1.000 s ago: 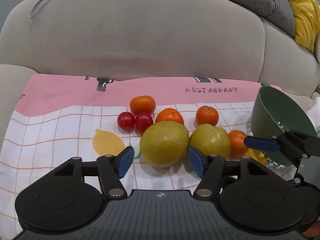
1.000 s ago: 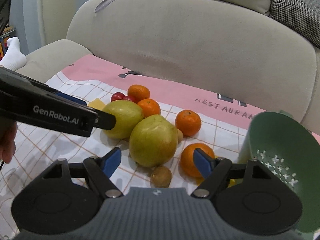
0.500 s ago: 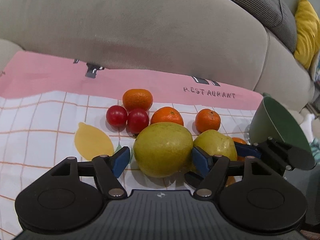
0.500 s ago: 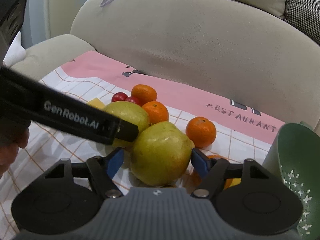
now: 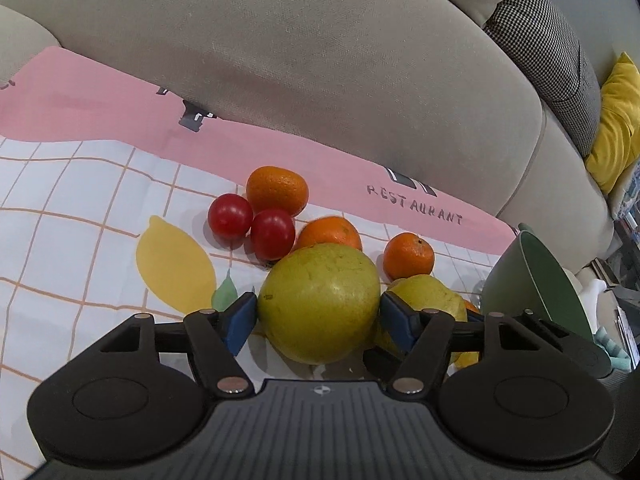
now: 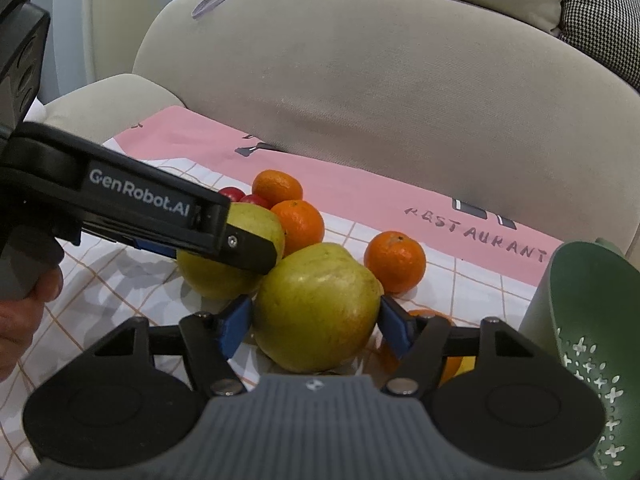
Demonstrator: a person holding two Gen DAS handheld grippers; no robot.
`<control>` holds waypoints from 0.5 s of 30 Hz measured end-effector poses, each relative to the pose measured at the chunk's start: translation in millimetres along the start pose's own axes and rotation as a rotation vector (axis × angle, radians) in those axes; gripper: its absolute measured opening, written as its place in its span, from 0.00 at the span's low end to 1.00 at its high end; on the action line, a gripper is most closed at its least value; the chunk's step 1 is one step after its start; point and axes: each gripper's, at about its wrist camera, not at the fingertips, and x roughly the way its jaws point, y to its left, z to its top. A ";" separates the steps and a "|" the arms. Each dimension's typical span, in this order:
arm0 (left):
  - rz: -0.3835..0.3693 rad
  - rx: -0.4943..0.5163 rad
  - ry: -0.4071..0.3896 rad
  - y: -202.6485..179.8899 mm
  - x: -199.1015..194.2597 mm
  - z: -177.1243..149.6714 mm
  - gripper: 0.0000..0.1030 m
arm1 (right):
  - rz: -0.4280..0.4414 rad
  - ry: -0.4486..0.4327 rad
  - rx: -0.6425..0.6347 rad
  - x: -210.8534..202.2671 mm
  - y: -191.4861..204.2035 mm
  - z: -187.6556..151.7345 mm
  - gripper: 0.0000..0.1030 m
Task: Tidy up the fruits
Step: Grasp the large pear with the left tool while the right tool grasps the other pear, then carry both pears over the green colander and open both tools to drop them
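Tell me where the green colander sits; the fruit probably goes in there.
The green colander stands tipped at the right edge of the right wrist view, on the checked cloth, just right of the right gripper and the nearest tangerine.

Both wrist views sit low and close behind their own claws, facing the sofa back at 12 o'clock across the pink checked cloth (image 5: 80,240). The left view looks from the cloth's left part, the right view from further right, close beside the green colander (image 6: 580,320) at 3 o'clock. They share the fruit cluster, the "RESTAURANT" lettering (image 5: 414,208) and the colander; the right view also catches the left claw (image 6: 224,236) at 9 o'clock.
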 end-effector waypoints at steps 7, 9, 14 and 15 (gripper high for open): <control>0.044 -0.002 -0.028 -4.4 -18.8 -3.1 0.75 | -0.022 -0.036 -0.027 -14.0 3.4 5.7 0.64; 0.040 -0.031 -0.037 -2.9 -26.6 -3.7 0.75 | -0.028 -0.049 -0.034 -21.4 3.6 8.5 0.64; 0.058 -0.028 -0.062 -16.4 -51.4 -7.1 0.75 | -0.036 -0.087 -0.044 -48.9 2.6 12.5 0.64; 0.055 -0.026 -0.064 -21.1 -55.6 -7.8 0.75 | -0.038 -0.094 -0.044 -55.7 2.3 12.9 0.64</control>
